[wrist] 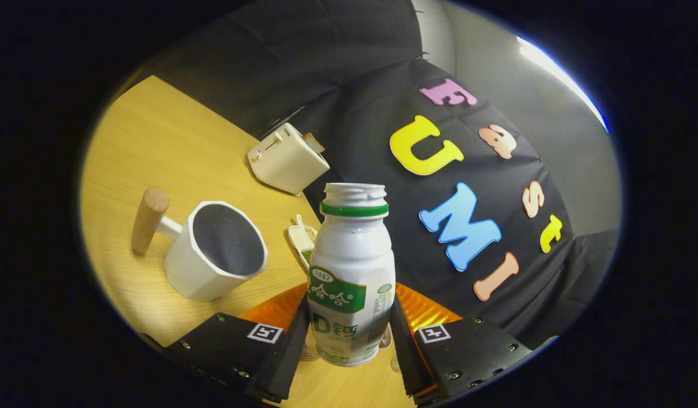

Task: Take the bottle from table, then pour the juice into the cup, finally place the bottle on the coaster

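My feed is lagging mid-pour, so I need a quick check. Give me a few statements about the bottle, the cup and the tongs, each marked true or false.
1. The bottle sits between the fingers of the tongs, which press on both its sides. True.
2. The bottle has its cap on. False: the threaded neck is open, with only a green ring below it.
3. The cup lies tipped on its side. False: it stands on the table, its mouth open, a wooden handle at its side.
4. A toaster stands beyond the cup, near the wall. True.
5. The bottle's mouth is over the cup. False: the bottle is beside the cup, not above it.
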